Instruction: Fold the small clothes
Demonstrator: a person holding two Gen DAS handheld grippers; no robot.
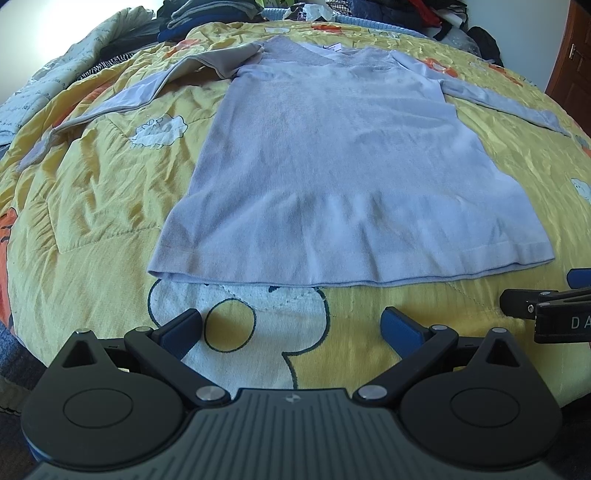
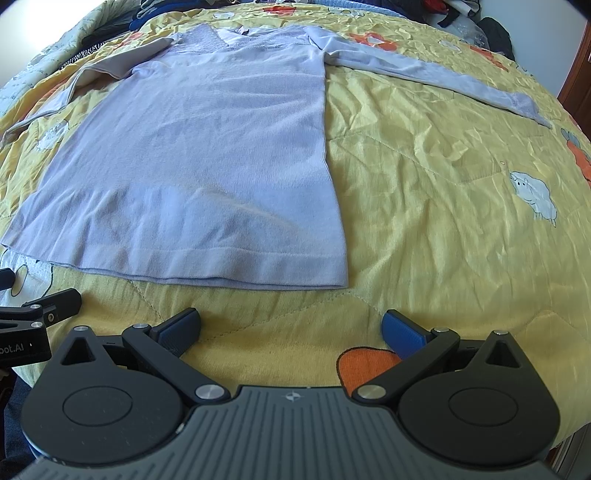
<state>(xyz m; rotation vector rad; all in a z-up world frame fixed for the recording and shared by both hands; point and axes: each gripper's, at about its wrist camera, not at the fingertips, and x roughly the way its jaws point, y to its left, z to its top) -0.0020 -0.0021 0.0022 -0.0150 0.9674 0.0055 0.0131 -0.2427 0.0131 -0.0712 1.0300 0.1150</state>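
Note:
A lilac long-sleeved top (image 1: 332, 166) lies flat on the yellow quilt (image 1: 92, 192), hem toward me and both sleeves spread out sideways. It also shows in the right wrist view (image 2: 192, 166), with its right sleeve (image 2: 443, 74) stretched to the right. My left gripper (image 1: 291, 325) is open and empty, just short of the hem's middle. My right gripper (image 2: 291, 325) is open and empty, just short of the hem's right corner. Each gripper's edge shows in the other's view: the right gripper (image 1: 546, 306) and the left gripper (image 2: 33, 317).
The quilt (image 2: 443, 184) has cartoon prints and wrinkles. A pile of dark clothes (image 1: 221, 14) lies at the far edge of the bed. A brown wooden door (image 1: 572, 55) stands at the far right.

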